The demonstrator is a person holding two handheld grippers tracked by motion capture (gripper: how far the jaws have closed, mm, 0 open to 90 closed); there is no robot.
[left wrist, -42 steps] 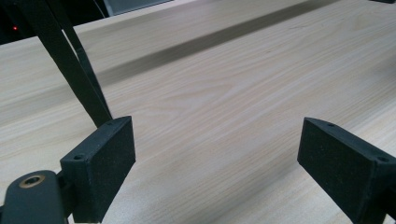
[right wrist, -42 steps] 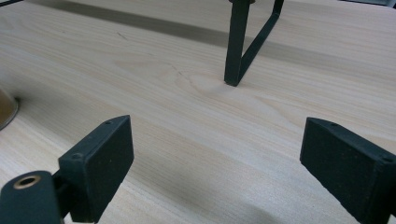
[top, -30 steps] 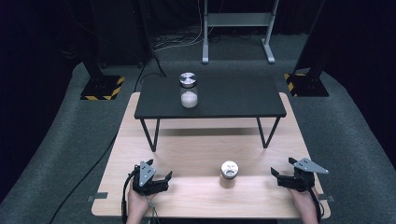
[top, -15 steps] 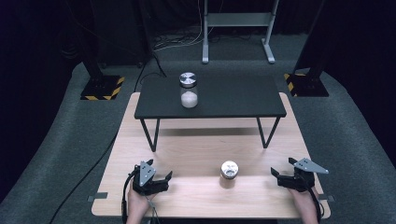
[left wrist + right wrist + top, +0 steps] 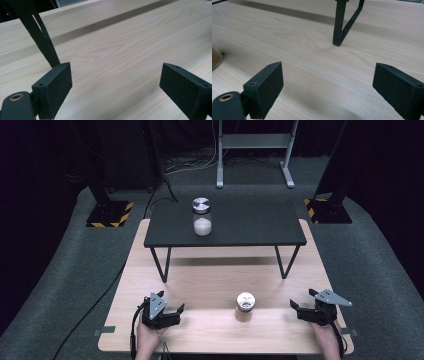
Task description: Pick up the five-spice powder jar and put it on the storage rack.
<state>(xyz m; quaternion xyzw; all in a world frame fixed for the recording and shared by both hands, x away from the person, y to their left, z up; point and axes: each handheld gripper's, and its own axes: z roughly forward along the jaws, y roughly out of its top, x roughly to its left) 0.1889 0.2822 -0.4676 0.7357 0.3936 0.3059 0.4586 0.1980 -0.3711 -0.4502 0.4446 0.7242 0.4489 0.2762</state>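
1. Small jar [image 5: 245, 303], capped in silver, is seen standing upright on the wooden table [image 5: 210, 280], between both grippers, nearer the right gripper [image 5: 299, 306].
2. Left gripper [image 5: 172, 306] is held released, nothing between its jaws.
3. Right gripper is likewise spread, empty.

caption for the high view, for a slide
Both open grippers, left gripper and right gripper, rest on the wooden table flanking a small jar.

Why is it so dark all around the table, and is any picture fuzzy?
High view: light falls on the wooden table, the room behind stays black, and the black shelf casts a shadow strip. Left gripper view: sharp jaws, slightly soft far wood. Right gripper view: sharp, with jaw shadows on the wood.
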